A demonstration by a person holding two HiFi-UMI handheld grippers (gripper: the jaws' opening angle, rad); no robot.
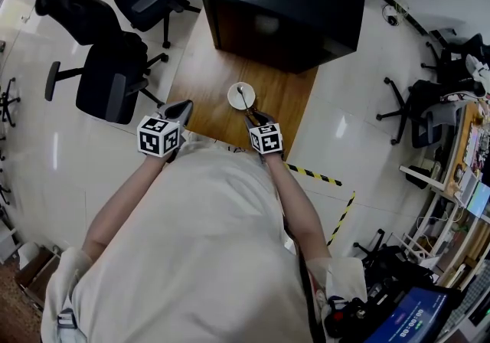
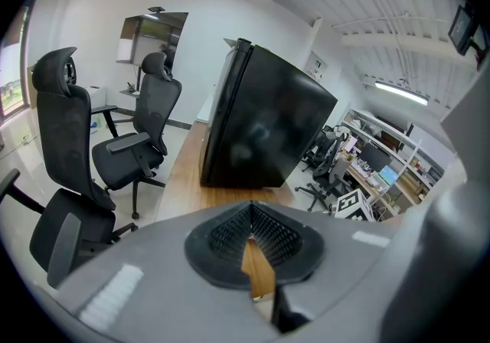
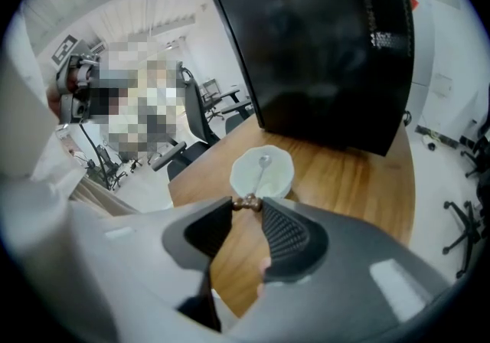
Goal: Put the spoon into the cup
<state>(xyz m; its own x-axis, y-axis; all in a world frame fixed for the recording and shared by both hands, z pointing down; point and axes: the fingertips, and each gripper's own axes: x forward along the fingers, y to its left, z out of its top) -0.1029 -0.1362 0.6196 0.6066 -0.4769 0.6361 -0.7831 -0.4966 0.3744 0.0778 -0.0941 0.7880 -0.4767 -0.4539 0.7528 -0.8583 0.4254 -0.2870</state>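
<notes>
My right gripper [image 3: 246,203] pinches the spoon [image 3: 259,176] by its brown handle end, bowl inside the white cup [image 3: 288,173] on the tabletop [image 3: 348,181]; my left gripper [image 2: 251,228] is closed, empty.

An open-plan office or lab workspace. Black swivel chairs [image 1: 115,73] stand on a pale tiled floor [image 1: 46,158] beside a wooden desk [image 1: 207,58]. Cluttered shelves [image 1: 459,173] and a lit computer screen [image 1: 409,318] fill one side.
</notes>
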